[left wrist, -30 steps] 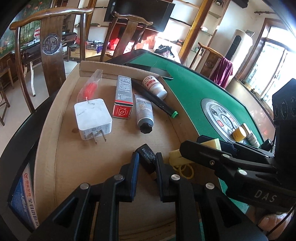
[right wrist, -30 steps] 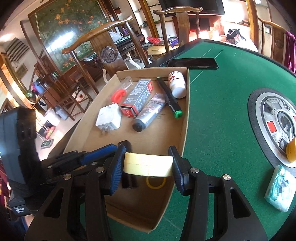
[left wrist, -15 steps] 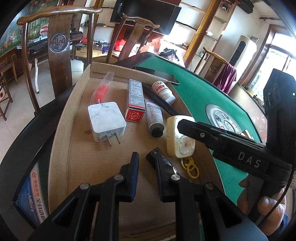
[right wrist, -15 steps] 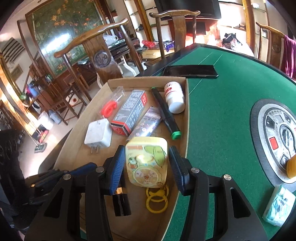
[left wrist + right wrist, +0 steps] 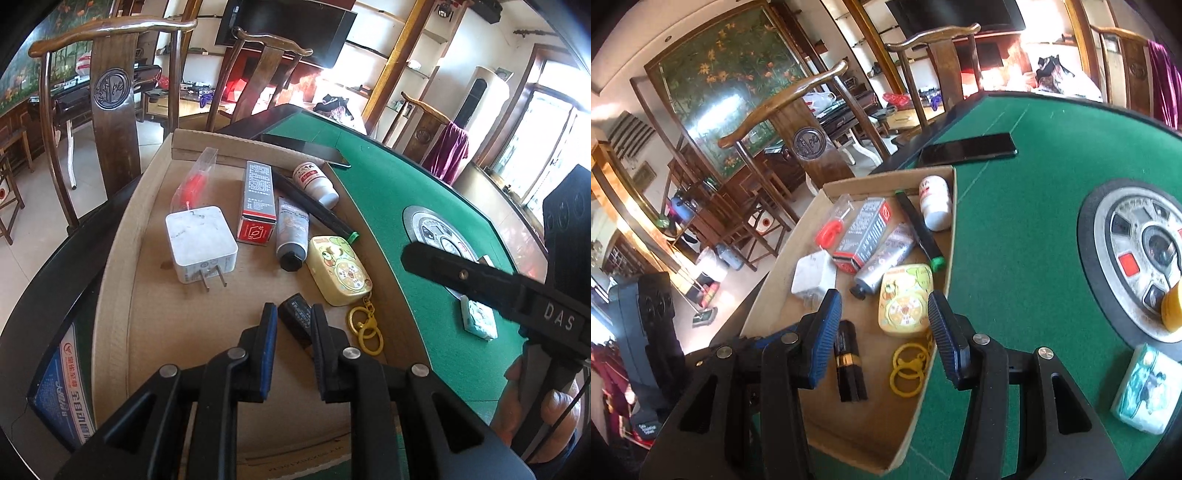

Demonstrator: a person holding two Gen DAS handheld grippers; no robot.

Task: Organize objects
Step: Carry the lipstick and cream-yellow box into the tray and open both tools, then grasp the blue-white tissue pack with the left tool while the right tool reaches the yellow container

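The yellow cartoon keychain case (image 5: 905,306) lies flat in the cardboard tray (image 5: 955,229), near its right wall, with its yellow rings (image 5: 908,365) trailing toward me. My right gripper (image 5: 882,299) hovers above it, open, its pads clear of the case. One finger (image 5: 461,275) of it shows in the left wrist view, off to the right of the case (image 5: 340,269). My left gripper (image 5: 293,321) is shut with nothing in it. A small black item (image 5: 295,319) rests on the tray floor just past its tips.
Also in the tray are a white charger (image 5: 199,243), a red-and-grey box (image 5: 258,203), a tube (image 5: 291,232), a black marker (image 5: 321,214), a white bottle (image 5: 316,181) and a bagged red item (image 5: 192,184). On the green felt lie a phone (image 5: 967,147) and a tissue packet (image 5: 1145,391). Wooden chairs stand behind.
The right gripper carried the yellow case over the tray, turned it face up and left it on the tray floor, then drew back and up. The left gripper stayed shut.
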